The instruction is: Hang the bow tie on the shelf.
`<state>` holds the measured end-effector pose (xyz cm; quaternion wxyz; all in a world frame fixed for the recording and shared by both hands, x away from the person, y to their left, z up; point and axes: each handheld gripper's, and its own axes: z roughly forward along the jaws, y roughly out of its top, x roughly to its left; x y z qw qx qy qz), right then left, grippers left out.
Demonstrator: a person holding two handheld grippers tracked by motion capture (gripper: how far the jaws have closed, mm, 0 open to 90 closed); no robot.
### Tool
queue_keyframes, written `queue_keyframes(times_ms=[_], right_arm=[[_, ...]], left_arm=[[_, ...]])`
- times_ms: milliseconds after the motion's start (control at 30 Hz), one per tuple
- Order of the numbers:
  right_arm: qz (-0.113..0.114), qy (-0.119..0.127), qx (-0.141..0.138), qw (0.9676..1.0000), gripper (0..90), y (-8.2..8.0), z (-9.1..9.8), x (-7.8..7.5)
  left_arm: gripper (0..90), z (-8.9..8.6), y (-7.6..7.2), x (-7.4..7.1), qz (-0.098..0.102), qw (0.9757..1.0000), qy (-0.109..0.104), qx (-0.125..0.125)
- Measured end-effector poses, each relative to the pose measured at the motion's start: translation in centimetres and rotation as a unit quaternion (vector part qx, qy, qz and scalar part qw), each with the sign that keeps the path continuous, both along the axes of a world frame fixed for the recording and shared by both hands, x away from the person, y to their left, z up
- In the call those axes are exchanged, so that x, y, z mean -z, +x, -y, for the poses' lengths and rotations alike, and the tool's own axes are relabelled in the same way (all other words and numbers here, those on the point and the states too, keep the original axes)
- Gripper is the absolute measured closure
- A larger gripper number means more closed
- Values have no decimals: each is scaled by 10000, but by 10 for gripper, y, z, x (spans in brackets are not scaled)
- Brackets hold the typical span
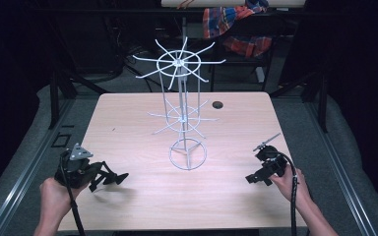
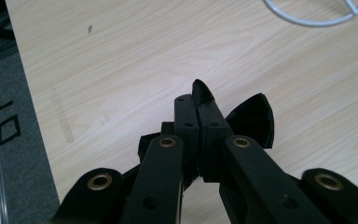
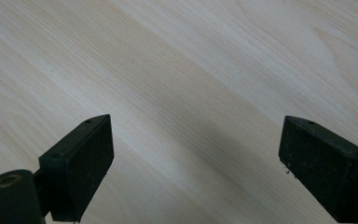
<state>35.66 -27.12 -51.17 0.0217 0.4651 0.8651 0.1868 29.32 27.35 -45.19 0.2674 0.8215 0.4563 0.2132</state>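
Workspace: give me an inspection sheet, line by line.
Surface: light wood table, bare apart from the rack; a dark hole near its far edge.
Job's things: white wire rack upright mid-table, two tiers of spokes, nothing hung on it.
Clutter: nothing seen.
Grippers: left gripper at near left, jaws closed together, holding nothing; right gripper at near right, jaws wide apart over bare wood.
Cables: one black cable trails from each gripper toward the person.
Surroundings: grey floor, dark frames, plaid cloth behind the table.

Light wood table [image 1: 128,123]; white wire rack [image 1: 183,105] standing near centre.
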Motion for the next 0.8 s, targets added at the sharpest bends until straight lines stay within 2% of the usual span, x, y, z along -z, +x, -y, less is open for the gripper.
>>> queue_keyframes(times_ms=[133, 167, 200, 267, 300, 367, 467, 500, 567, 633, 667, 800], right_arm=[[-9, -63, -42, 10000, 99, 0, 1, -1], [19, 43, 19, 10000, 99, 0, 0, 1], [-76, -100, -141, 9998, 99, 1, 1, -2], [-74, -93, -141, 9998, 99, 1, 1, -2], [-9, -18, -29, 10000, 99, 0, 0, -1], [-59, -72, -125, 9999, 99, 2, 1, -2], [-56, -147, -122, 9998, 98, 2, 2, -2], [-99, -108, -148, 9998, 98, 3, 2, -2], [-31, -117, -123, 9999, 98, 3, 2, -1], [-34, -170, -148, 9997, 98, 3, 2, -1], [-33, -92, -116, 9999, 98, 3, 2, -1], [-21, -144, -117, 9998, 98, 3, 2, -3]], left_arm=[[887, 4, 0, -4, 76, 10000, 2, 53], [888, 5, 0, -4, 83, 9999, 2, 60], [888, 6, 0, -5, 84, 9999, -12, 76], [888, 7, 0, -5, 116, 9999, -23, 72], [888, 7, 1, -6, 123, 9999, -12, 95], [888, 8, 1, -7, 135, 9998, -33, 110], [888, 11, 1, -9, 166, 9997, -56, 141], [889, 12, 1, -10, 182, 9997, -61, 155], [888, 15, 2, -11, 221, 9995, -72, 208], [889, 18, 2, -14, 258, 9993, -29, 267], [888, 18, 2, -16, 274, 9992, -33, 284], [888, 21, 4, -18, 352, 9989, -86, 312]])
